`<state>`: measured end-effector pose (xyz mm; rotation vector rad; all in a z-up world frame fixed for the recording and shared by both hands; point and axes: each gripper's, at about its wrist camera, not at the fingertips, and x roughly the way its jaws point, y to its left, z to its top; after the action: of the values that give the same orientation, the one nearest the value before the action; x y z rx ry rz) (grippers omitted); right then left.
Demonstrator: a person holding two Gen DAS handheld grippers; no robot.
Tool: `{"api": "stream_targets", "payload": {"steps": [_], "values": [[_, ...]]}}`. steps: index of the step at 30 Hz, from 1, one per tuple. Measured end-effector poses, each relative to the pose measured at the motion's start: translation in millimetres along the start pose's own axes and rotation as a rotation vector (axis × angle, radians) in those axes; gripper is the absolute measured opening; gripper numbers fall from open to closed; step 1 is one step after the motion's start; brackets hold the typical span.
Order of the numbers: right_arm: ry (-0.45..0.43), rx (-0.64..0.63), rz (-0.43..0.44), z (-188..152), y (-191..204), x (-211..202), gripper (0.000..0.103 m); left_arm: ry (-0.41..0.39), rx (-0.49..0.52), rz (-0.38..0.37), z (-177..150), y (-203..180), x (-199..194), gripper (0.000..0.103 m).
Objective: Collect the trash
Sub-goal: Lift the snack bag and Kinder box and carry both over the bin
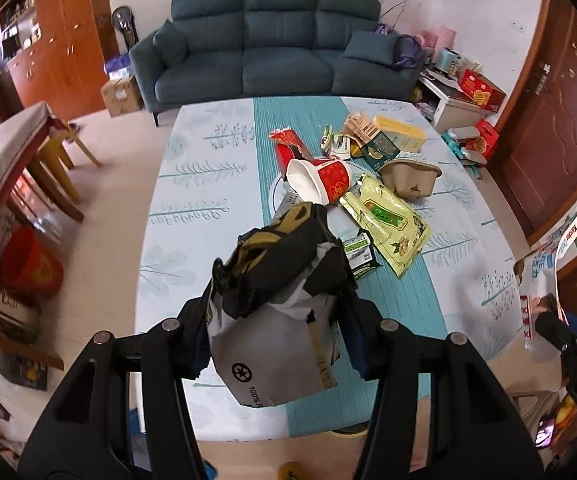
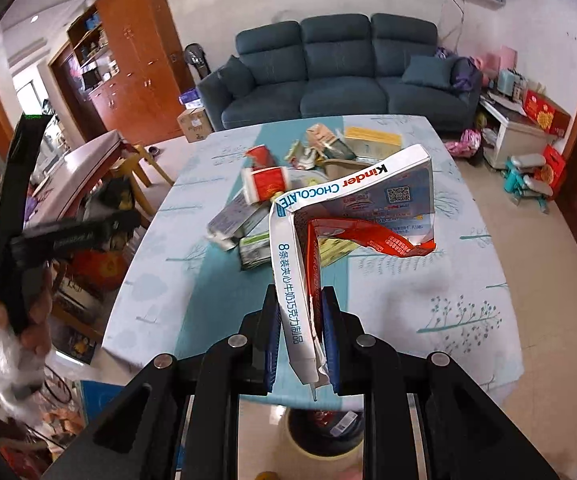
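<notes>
Crumpled black bag [image 1: 288, 264] before table litter [image 1: 368, 176]

left gripper [image 1: 276, 320]: we grip a crumpled black-and-grey bag [image 1: 280, 312] | table [image 1: 192, 200]: red cup [image 1: 322, 180], yellow pouch [image 1: 392, 224] beyond

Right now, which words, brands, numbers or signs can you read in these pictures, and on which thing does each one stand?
"Kinder CHOCOLATE": Kinder box held in the right gripper.
"8条装夹心牛奶巧克力制品": same box, its side strip.
"100% R", cut off, beside a recycling sign: grey bag held in the left gripper.
QR code on the Kinder box, print on the green packet and the red cup: too small to read.
</notes>
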<state>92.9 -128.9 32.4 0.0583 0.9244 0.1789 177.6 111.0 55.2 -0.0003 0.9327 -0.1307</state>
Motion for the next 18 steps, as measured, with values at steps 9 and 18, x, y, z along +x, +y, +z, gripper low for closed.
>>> {"api": "stream_targets", "payload": {"steps": [9, 18], "values": [[0.004, -0.031, 0.027, -34.1, 28.4, -25.3, 0.019, 0.011, 0.053, -0.036, -45.8, 2.1, -18.9, 0.050], [0.091, -0.032, 0.113, -80.4, 40.1, -40.8, 0.019, 0.088, 0.124, -0.097, -125.4, -21.8, -33.6, 0.050]]}}
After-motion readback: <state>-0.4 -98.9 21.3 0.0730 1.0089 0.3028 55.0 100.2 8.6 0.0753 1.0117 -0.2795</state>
